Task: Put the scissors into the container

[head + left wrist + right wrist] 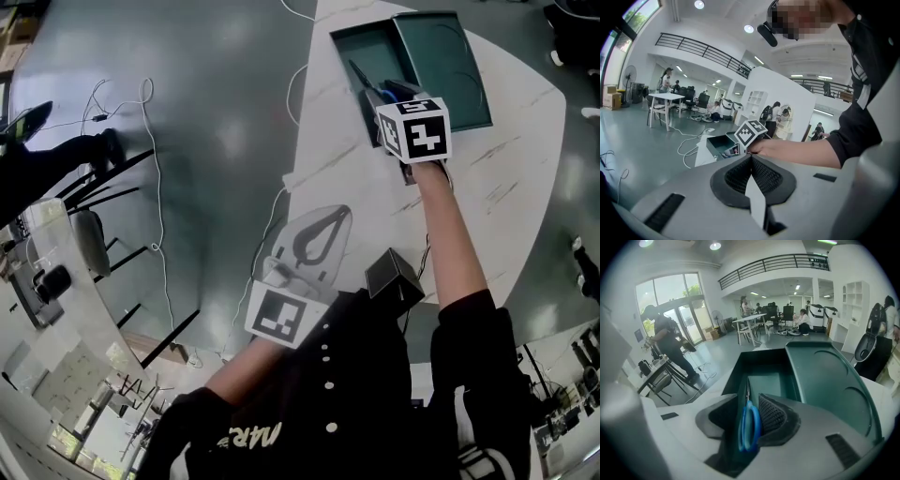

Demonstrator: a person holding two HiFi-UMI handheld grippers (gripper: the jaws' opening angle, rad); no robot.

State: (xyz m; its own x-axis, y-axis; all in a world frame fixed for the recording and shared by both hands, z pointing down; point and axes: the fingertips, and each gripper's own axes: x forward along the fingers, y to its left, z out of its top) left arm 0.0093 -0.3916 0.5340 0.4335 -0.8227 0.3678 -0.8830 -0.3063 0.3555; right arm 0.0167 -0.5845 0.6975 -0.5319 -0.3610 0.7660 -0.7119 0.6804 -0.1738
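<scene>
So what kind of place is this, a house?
Probably not a house: more like a big open workshop or office hall. There's an upstairs balcony railing, a table with office chairs round it, and cables on the floor.

- Head view: the indoor light is soft and even. The white bench (pixel 506 187) reads bright and the grey floor (pixel 216 122) carries a pale sheen. Shadows are faint, and straight lines bow hard towards the edges.
- Left gripper view: round ceiling lamps (pixel 699 4) flare at the top, and daylight glows from a window (pixel 633 18) in the upper left corner. The left gripper (pixel 751 158) looks soft close to the lens, and the corners go black.
- Right gripper view: tall windows (pixel 670 296) at the left are washed out, so a person (pixel 665 341) in front of them looks dark. The inside of the container (pixel 764 364) lies in shadow. A dark round vignette rings the picture.
</scene>
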